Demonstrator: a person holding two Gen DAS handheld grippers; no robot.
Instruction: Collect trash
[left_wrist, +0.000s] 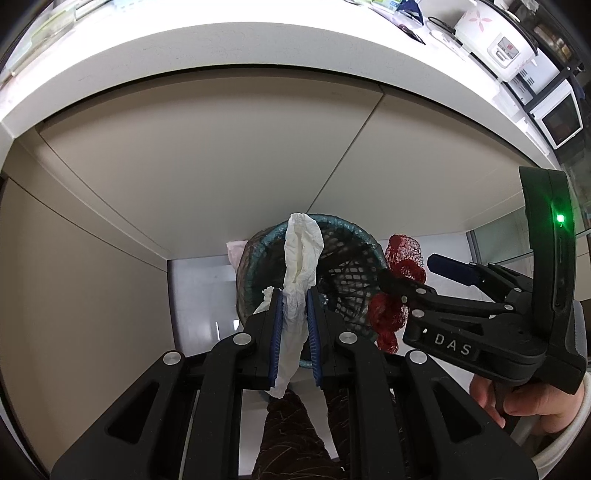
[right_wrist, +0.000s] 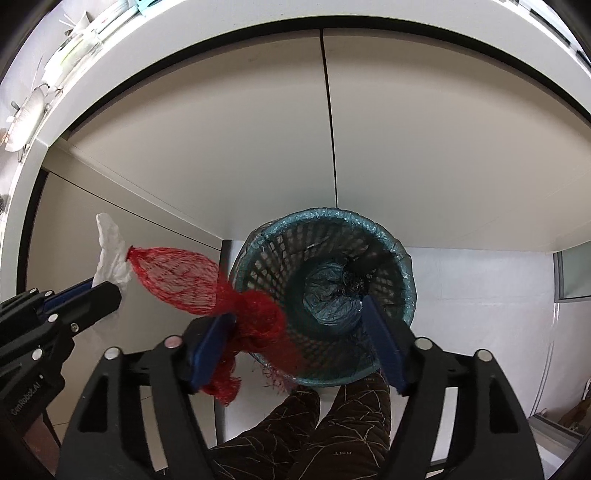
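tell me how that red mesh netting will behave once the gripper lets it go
The red mesh netting looks floppy and very light: it bunches and droops. It may snag on the right gripper, whose jaws are open, as a bunch clings to one blue pad. It should drop slowly toward the basket.
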